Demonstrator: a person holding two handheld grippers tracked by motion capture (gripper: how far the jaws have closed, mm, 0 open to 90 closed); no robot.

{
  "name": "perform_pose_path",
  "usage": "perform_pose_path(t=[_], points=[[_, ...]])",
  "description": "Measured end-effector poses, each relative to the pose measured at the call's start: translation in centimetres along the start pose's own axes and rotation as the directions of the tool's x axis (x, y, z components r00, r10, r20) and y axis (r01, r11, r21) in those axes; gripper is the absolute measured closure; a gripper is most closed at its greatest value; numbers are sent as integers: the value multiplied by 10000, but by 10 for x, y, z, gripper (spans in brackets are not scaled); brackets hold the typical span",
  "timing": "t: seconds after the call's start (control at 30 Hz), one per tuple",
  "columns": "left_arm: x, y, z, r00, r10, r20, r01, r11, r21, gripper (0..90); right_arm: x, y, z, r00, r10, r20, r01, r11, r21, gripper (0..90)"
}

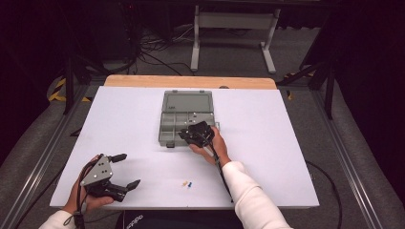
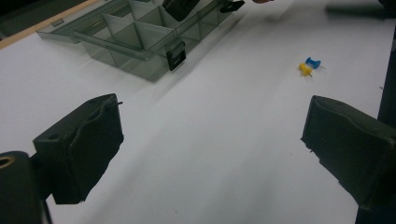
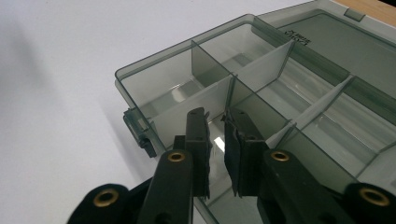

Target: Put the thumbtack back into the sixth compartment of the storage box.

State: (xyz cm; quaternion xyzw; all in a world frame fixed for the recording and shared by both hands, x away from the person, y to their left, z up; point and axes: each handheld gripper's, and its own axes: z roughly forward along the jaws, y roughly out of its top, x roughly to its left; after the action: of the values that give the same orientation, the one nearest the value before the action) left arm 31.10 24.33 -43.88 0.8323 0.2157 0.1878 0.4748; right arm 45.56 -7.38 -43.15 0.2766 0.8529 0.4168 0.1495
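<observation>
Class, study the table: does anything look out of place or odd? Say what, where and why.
Two pushpins, one yellow and one blue, lie loose on the white table, apart from the open compartment box. The right gripper is over the box with jaws nearly closed; whether it holds anything is unclear.

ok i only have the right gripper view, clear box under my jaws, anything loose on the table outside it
observer: yes, a yellow pushpin and a blue pushpin lie side by side on the white table.
operator: where from the box
observer: on the person's side of the box, near the front edge.
operator: and the left gripper
observer: the left gripper is over the near left corner, jaws wide apart, holding nothing.
</observation>
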Motion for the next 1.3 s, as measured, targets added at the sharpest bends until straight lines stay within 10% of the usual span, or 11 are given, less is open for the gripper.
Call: perform_pose_path(t=[0.77,1.3], points=[[-1,1,0,9999,102,1,-102,9999,45,57,19,3,-54,9954,-945,186,962,9849,-1438,462],[-2,1,1,9999,123,41,-123,9999,104,57,33,-14,-80,9932,-1167,-51,1156,9883,-998,206]])
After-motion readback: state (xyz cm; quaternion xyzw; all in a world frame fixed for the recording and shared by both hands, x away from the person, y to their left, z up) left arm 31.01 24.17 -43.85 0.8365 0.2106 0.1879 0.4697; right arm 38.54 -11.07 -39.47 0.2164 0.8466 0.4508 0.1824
